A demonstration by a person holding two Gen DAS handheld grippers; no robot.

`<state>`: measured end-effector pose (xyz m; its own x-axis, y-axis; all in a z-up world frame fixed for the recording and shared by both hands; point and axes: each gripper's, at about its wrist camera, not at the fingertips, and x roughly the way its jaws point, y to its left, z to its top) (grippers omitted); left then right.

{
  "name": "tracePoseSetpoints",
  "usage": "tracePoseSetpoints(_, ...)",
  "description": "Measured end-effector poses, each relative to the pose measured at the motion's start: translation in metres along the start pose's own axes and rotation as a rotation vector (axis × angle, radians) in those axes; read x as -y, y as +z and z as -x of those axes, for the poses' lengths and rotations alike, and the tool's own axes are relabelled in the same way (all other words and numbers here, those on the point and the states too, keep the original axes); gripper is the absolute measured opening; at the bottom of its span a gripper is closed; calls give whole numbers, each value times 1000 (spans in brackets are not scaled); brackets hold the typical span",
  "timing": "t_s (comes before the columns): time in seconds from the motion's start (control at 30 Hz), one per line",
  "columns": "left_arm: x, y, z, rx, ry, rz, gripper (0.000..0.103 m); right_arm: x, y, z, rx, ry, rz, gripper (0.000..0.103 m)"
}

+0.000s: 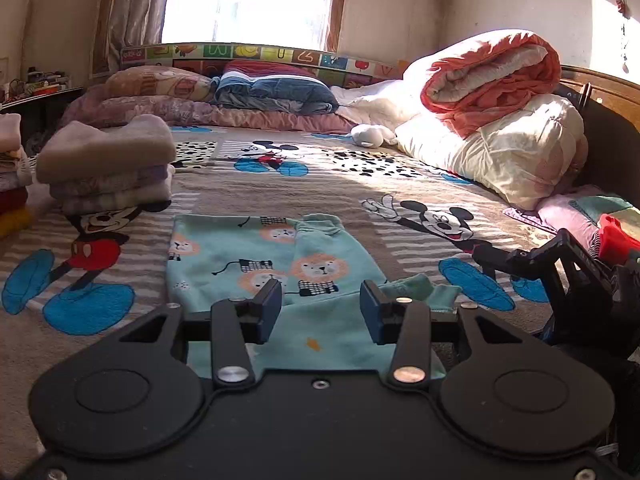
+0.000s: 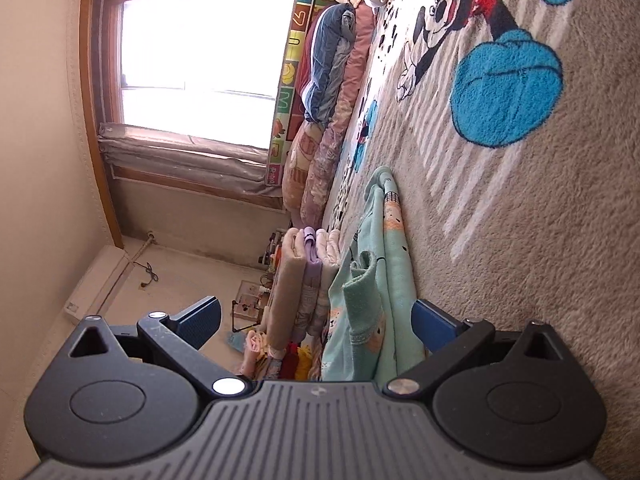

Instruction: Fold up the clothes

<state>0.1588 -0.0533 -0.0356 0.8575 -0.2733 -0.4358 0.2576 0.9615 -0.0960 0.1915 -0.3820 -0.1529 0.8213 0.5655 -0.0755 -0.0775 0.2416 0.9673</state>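
A teal child's garment with a lion print [image 1: 240, 256] lies flat on the Mickey Mouse blanket [image 1: 320, 188]. My left gripper [image 1: 322, 310] hovers over its near edge, open, with nothing pinched between the blue pads. My right gripper [image 1: 520, 264] shows as a black frame at the garment's right end. The right wrist view is rolled on its side. There the right gripper [image 2: 316, 322] stands wide open. The garment's edge [image 2: 392, 248] and a turned-up cuff [image 2: 360, 292] sit between its fingers. One finger [image 2: 434, 324] lies against the blanket and the other [image 2: 200, 320] is in the air.
A stack of folded clothes [image 1: 108, 160] stands left of the garment, with another stack [image 1: 12, 168] at the left edge. Rolled quilts [image 1: 488, 120] fill the right side, and pillows [image 1: 240, 92] line the far side under the window. Red cloth [image 1: 616, 240] lies at far right.
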Motion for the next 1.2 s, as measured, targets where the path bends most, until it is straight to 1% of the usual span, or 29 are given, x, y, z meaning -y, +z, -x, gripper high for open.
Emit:
tracePoseSetpoints(0.07,-27,-12,12,-10,55,7,42,-12,-8,-7,-30,-70,104,100)
tracePoseSetpoints(0.17,-60,-26,23,-35,72,51,42,-29,-20,-23,-81,-174,277,99)
tracePoseSetpoints(0.23,-73,-32,27,-43,63,64,42,-34,-25,-31,-94,-223,339,95)
tracePoseSetpoints(0.3,-80,-37,33,-39,32,66,42,-35,-25,-34,-82,-243,348,85)
tracePoseSetpoints(0.33,-80,-39,34,-42,11,52,42,-35,-26,-35,-75,-245,352,81)
tracePoseSetpoints(0.4,-74,-45,33,-60,-24,-11,42,-37,-28,-35,-63,-250,371,70)
tracePoseSetpoints(0.43,-71,-49,33,-69,-41,-43,46,-40,-29,-35,-56,-254,390,66)
tracePoseSetpoints(0.5,-65,-55,33,-86,-76,-106,51,-47,-31,-37,-40,-261,444,52)
tracePoseSetpoints(0.53,-61,-58,32,-96,-82,-139,52,-51,-32,-36,-29,-263,468,48)
tracePoseSetpoints(0.57,-57,-61,29,-107,-73,-175,52,-55,-32,-35,-17,-261,482,41)
tracePoseSetpoints(0.63,-51,-68,24,-132,-50,-224,52,-61,-30,-33,0,-227,492,38)
tracePoseSetpoints(0.7,-50,-72,20,-151,-47,-232,52,-66,-28,-31,2,-196,511,29)
tracePoseSetpoints(0.73,-49,-73,18,-161,-43,-228,52,-67,-28,-31,0,-189,519,26)
tracePoseSetpoints(0.77,-49,-74,17,-169,-37,-223,52,-69,-28,-32,-2,-182,527,22)
tracePoseSetpoints(0.87,-53,-76,13,-184,-24,-189,52,-73,-28,-31,-2,-141,534,16)
tracePoseSetpoints(0.97,-59,-73,10,-190,-34,-86,52,-76,-27,-31,9,-103,528,14)
tracePoseSetpoints(1.0,-60,-72,9,-190,-35,-52,45,-77,-26,-30,13,-85,520,13)
tracePoseSetpoints(1.03,-59,-71,8,-188,-33,-34,31,-76,-24,-28,19,-68,508,13)
tracePoseSetpoints(1.07,-57,-70,8,-180,-23,-31,29,-76,-23,-26,28,-56,496,13)
tracePoseSetpoints(1.13,-47,-69,10,-147,10,-71,22,-74,-18,-22,48,-28,463,12)
tracePoseSetpoints(1.2,-30,-68,14,-102,36,-153,20,-72,-14,-15,76,-13,436,11)
